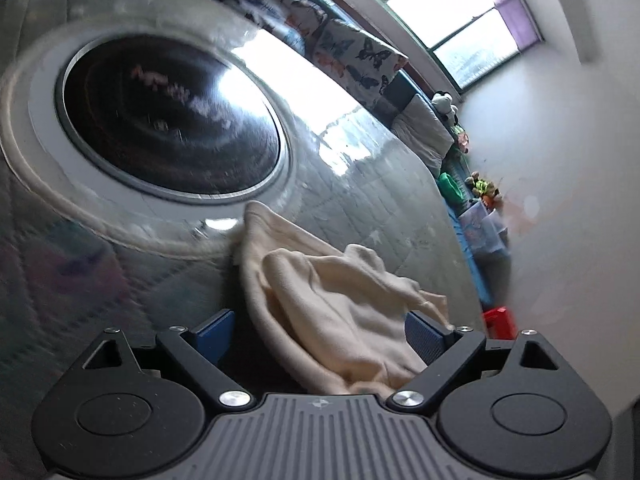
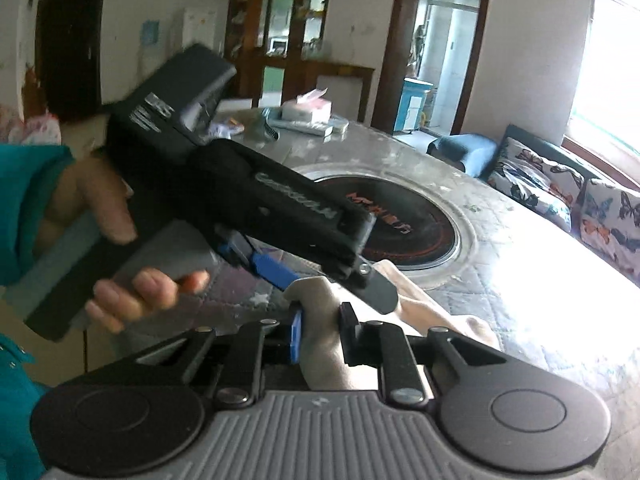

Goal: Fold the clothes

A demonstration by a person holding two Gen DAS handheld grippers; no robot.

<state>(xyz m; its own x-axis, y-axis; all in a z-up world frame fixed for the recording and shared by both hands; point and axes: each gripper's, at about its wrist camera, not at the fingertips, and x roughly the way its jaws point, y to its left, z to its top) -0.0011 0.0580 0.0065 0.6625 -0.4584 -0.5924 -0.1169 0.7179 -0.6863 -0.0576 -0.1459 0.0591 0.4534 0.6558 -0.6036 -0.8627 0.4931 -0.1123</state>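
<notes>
We see a cream garment [image 1: 340, 320] lying rumpled on the marble-patterned worktop [image 1: 380, 184], just beside the round black induction hob [image 1: 168, 116] set into its middle. Our left gripper [image 1: 320, 336] stands wide, its blue pads on either side of the cloth without pressing it. From the right wrist view, our right gripper [image 2: 320, 336] is drawn narrow and pinches a bunched fold of the garment [image 2: 320, 320] between its pads. The left gripper [image 2: 280, 272] crosses this view, held by a hand [image 2: 120, 248] in a teal sleeve [image 2: 24, 200]. Butterfly-print cushions [image 2: 536, 184] sit behind the worktop.
</notes>
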